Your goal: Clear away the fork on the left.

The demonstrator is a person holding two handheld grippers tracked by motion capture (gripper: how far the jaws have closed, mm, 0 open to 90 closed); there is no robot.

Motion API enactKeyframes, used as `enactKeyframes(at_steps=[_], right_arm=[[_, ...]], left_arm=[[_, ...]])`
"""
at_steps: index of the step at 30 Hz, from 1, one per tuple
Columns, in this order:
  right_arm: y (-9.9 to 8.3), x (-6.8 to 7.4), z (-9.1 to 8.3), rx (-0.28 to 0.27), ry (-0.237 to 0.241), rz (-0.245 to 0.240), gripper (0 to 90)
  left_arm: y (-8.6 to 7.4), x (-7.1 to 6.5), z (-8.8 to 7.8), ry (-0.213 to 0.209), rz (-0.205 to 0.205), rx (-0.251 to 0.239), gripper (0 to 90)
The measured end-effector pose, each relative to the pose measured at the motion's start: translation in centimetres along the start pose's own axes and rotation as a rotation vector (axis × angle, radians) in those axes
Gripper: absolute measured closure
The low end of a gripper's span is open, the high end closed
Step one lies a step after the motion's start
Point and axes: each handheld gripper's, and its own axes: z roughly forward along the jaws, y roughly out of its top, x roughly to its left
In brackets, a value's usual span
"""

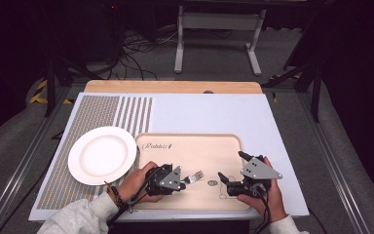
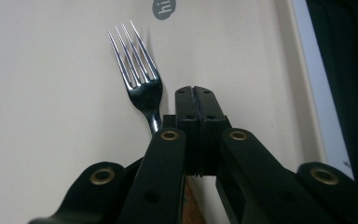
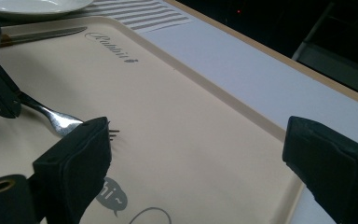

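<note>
On the tray [image 1: 187, 146], left gripper [image 1: 182, 181] jaws clamp a fork [image 1: 195, 177]; right gripper [image 1: 233, 171] jaws gape beside a plate [image 1: 102, 155].

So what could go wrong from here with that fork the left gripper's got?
The left gripper pinches the fork low on its handle, and in the left gripper view the fork sits beside the closed jaws, so the hold looks off-centre; it might swivel or slip out. Its tines point toward the open right gripper, so a push that way could knock them together. A knife lies near the tray's far edge and could get bumped.
</note>
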Motion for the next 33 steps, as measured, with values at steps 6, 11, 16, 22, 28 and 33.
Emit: enactKeyframes(at_steps=[6, 11, 16, 22, 28, 33], right_arm=[[-0.1, 0.1, 0.2, 0.008, 0.007, -0.004, 8.7], [-0.1, 0.1, 0.2, 0.008, 0.012, -0.003, 8.7], [-0.1, 0.2, 0.3, 0.017, 0.020, -0.007, 8.7], [-0.1, 0.3, 0.4, 0.021, 0.026, -0.009, 8.7], [-0.1, 0.3, 0.4, 0.021, 0.030, -0.004, 8.7], [0.0, 0.5, 0.6, 0.027, 0.034, -0.012, 8.6]], left_arm=[[0.3, 0.2, 0.9, 0.019, 0.006, 0.055, 90.0], [0.1, 0.6, 0.8, 0.035, -0.012, 0.068, 90.0], [-0.5, 0.8, 0.3, 0.055, -0.048, 0.089, 90.0], [-1.7, 1.1, -0.7, 0.084, -0.091, 0.129, 90.0], [-3.0, 0.9, -1.7, 0.096, -0.123, 0.131, 90.0], [-3.8, 0.7, -2.3, 0.112, -0.139, 0.139, 90.0]])
